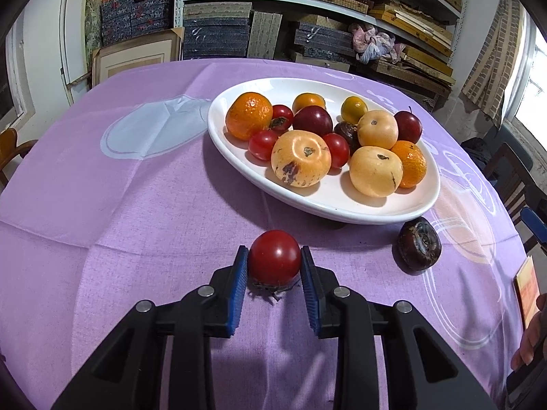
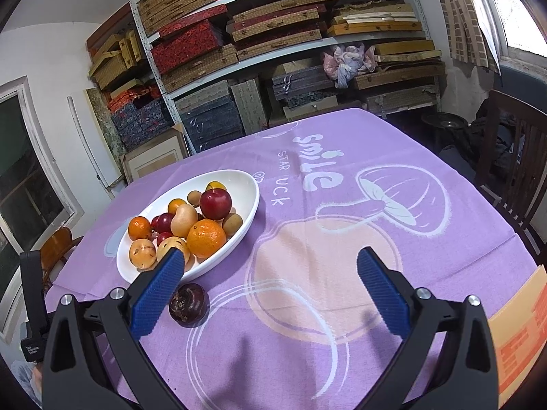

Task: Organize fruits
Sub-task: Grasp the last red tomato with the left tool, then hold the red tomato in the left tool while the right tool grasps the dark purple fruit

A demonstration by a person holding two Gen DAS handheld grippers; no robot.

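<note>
Left tool (image 1: pixel 274 263) is clamped narrow on a small round red tomato (image 1: pixel 274 260), blue ribbed pads pressing both sides of it, tomato low over the surface covered in a purple printed cloth (image 1: pixel 136 205), its dry calyx facing the camera. Just beyond sits the white oval ceramic dish (image 1: pixel 342 208), loaded with oranges, yellow-orange persimmon-like fruits, dark red plums and more small tomatoes. A dark purple-brown round fruit (image 1: pixel 419 243) lies on the cloth just beside the dish's near rim, right of the tomato. Right tool (image 2: pixel 270 273) is spread wide, nothing between its pads, above the cloth; the dark fruit (image 2: pixel 188 303) sits near its left pad, apart from it. Shelves stacked with boxes (image 2: pixel 273 34) stand behind the surface.
</note>
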